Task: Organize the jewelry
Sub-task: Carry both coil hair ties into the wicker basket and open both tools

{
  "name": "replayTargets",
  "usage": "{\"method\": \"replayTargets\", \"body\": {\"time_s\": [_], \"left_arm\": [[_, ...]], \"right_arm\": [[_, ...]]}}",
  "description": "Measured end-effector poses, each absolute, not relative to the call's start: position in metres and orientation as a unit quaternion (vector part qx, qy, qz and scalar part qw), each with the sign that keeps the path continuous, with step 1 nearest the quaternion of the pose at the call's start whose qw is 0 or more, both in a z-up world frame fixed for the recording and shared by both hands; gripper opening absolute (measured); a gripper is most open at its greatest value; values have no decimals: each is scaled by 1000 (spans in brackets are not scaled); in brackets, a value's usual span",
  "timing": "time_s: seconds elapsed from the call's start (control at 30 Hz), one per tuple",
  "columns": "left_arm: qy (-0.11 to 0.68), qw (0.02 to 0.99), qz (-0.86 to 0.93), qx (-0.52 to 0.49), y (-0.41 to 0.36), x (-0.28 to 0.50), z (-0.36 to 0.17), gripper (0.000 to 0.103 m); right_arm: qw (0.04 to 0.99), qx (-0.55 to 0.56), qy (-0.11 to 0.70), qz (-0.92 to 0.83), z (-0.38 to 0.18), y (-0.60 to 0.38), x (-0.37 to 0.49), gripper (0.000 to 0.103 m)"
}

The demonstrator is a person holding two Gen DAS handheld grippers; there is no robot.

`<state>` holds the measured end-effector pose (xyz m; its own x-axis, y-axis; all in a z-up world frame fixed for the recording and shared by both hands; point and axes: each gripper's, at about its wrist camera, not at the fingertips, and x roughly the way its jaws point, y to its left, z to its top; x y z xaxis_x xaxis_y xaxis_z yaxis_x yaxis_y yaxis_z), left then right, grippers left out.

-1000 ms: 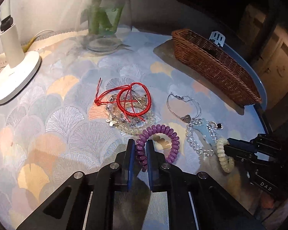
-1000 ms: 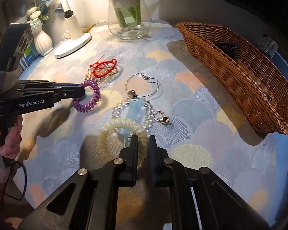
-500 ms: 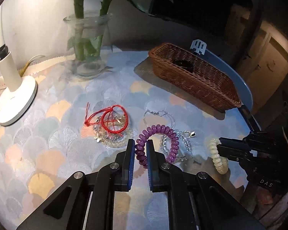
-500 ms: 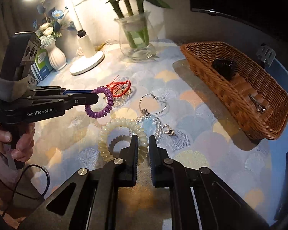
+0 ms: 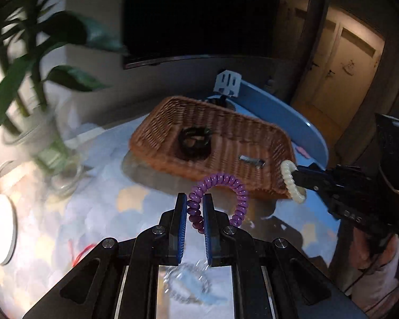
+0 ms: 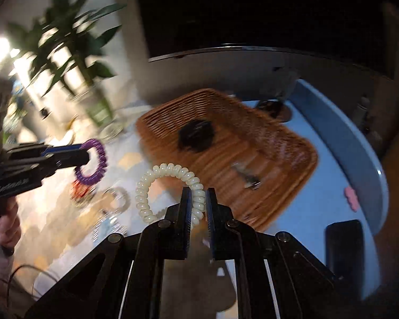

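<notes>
left gripper (image 5: 194, 207): clamped on purple coil (image 5: 220, 199)
right gripper (image 6: 198, 204): clamped on cream coil (image 6: 167, 188) (blurry)
basket (image 5: 252, 135): just ahead of both

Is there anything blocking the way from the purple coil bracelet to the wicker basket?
Nothing visible does. The purple coil bracelet hangs in the left gripper just short of the basket, above its near wall. Inside lie only a black ring and a small clip.

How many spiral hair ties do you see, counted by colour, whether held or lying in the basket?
Purple: 1, in the left gripper, purple hair tie.
Cream: 1, in the right gripper, cream hair tie.
Black: 1, black hair tie in the wicker basket.
Total: 3.
</notes>
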<state>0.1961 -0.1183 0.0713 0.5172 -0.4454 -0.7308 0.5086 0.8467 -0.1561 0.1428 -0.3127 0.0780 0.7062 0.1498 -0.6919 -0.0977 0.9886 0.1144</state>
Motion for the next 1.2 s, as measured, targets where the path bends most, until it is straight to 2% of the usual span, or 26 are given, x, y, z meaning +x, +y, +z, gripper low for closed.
{"method": "replayTargets", "body": {"time_s": [0.2,0.63,0.9,1.2], "left_arm": [[420,860,-287,47,-160,239,67,12],[471,825,-304,71,-218,290,13,12],[483,818,-302,73,-223,296,0,11],[478,820,-306,68,-213,283,13,15]], "right_arm": [[911,82,402,25,71,-356,199,12],[874,105,475,3,26,-369,278,12],[864,119,489,8,14,-370,284,12],[859,151,488,17,21,-378,274,14]]}}
